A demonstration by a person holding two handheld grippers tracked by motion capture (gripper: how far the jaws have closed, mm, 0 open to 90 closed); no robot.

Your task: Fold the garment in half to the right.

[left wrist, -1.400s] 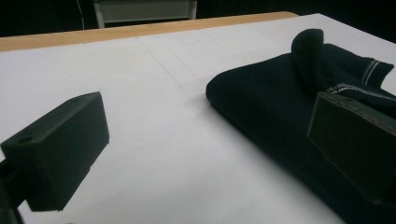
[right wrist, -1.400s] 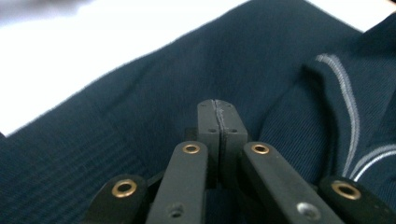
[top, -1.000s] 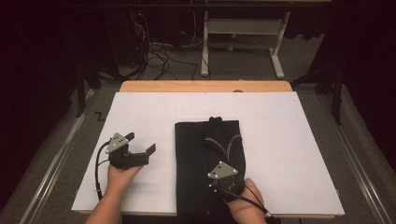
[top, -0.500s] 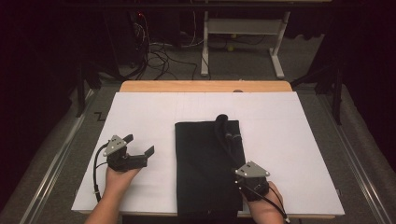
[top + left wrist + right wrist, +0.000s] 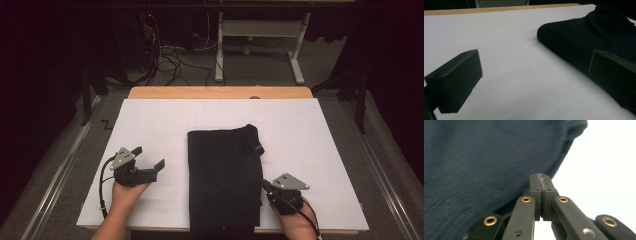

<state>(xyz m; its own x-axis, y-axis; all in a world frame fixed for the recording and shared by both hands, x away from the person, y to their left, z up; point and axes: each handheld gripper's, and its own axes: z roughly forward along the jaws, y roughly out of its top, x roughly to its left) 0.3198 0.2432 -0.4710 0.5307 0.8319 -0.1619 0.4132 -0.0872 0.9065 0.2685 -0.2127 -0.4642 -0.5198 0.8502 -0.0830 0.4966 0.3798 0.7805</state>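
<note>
A dark folded cloth [image 5: 225, 175] lies lengthwise on the white sheet [image 5: 310, 140], reaching to the sheet's front edge. My right gripper [image 5: 265, 184] rests at the cloth's right edge near the front. In the right gripper view it [image 5: 541, 180] is shut, jaws pressed flat together against the cloth [image 5: 486, 157], with no fabric visible between them. My left gripper [image 5: 149, 156] stands open on the sheet to the left of the cloth, clear of it. In the left gripper view the open jaws [image 5: 534, 80] frame bare sheet, with the cloth [image 5: 586, 35] behind the right jaw.
The white sheet covers a wooden table whose far edge [image 5: 220, 92] shows beyond it. Behind the table, cables [image 5: 170, 55] lie on the floor beside a white frame [image 5: 260, 30]. Metal rails [image 5: 65, 170] run along both sides of the table.
My right gripper has slid off the middle of the cloth toward its right front edge. The cloth now lies flatter and longer. The left gripper has stayed put.
</note>
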